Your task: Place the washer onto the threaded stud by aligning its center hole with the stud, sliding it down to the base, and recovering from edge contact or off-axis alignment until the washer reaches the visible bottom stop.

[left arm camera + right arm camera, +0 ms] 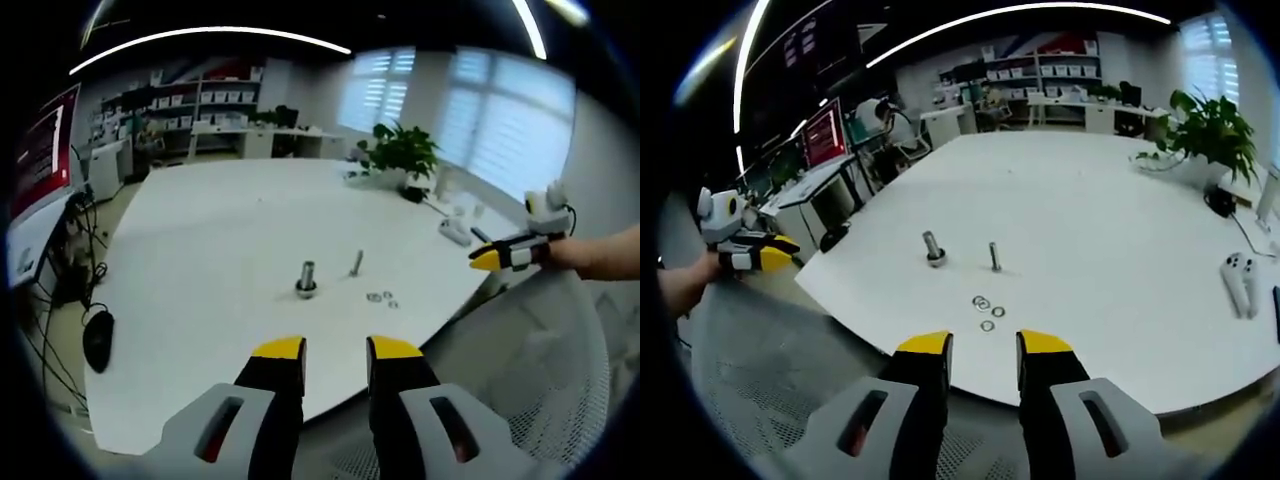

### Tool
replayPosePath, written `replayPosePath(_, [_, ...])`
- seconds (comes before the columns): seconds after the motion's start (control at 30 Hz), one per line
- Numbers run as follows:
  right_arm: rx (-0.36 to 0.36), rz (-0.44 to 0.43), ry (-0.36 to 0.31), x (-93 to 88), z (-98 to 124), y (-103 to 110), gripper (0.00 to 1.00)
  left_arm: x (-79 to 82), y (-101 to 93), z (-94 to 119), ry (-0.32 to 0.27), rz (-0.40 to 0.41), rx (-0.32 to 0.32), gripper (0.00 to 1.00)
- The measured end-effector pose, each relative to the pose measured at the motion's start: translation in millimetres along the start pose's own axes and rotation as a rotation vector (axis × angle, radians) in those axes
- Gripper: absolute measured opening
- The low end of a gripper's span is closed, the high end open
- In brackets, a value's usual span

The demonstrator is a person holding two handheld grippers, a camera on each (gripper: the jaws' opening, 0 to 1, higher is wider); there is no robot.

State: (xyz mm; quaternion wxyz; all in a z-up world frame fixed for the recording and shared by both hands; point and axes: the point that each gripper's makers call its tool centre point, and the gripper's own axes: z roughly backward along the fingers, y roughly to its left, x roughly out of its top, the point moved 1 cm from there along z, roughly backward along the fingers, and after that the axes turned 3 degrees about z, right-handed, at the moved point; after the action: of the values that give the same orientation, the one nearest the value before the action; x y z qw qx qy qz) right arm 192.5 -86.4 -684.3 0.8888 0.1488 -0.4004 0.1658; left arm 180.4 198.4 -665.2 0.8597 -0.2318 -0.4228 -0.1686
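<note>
Two upright metal studs stand on the white table: a thick one on a wide base [306, 279] [933, 249] and a thin one [356, 263] [994, 257]. A few small washers [381, 298] [986, 309] lie flat on the table close to the thin stud. My left gripper [335, 352] is open and empty, held off the table's near edge. My right gripper [985, 348] is open and empty too, short of the table edge in front of the washers. Each gripper appears in the other's view, the right gripper [500, 256] and the left gripper [758, 254], both held by a hand.
A mesh chair back [540, 380] [760, 380] lies below both grippers. A potted plant [403, 155] [1206, 130], white controllers [1238, 280] and a black mouse [98, 338] sit around the table [200, 260]. Monitors [825, 135] and shelves [215, 105] line the room.
</note>
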Motion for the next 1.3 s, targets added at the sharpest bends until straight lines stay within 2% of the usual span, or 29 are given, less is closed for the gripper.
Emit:
replayPosePath(0.47, [0.001,0.002,0.017,-3.1,-2,-2,0.28,-0.4,-1.9,-1,0.004,-0.001,-0.013,0.22])
replayPosePath(0.6, [0.026,0.029,0.078,-12.0,-7,1,0.28,0.2,-2.5,-1,0.005,-0.004,-0.015,0.22])
replayPosePath(0.7, [0.043,0.060,0.102,-15.6,-8,5,0.29,1.0,-2.7,-1,-0.004,-0.002,-0.015,0.22])
replayPosePath(0.87, [0.066,0.063,0.146,-22.4,-12,4,0.30,2.2,-2.1,-2,-0.001,-0.004,-0.014,0.22])
replayPosePath(0.97, [0.119,0.067,0.248,-35.8,-16,6,0.34,2.7,-1.4,-1,-0.008,-0.004,-0.013,0.22])
replayPosePath(1.07, [0.166,0.062,0.320,-43.3,-20,8,0.34,3.9,-0.4,0,-0.017,0.001,-0.008,0.22])
replayPosePath(1.3, [0.145,0.201,0.353,-35.8,-35,-2,0.34,2.9,0.0,-1,-0.009,0.002,-0.005,0.21])
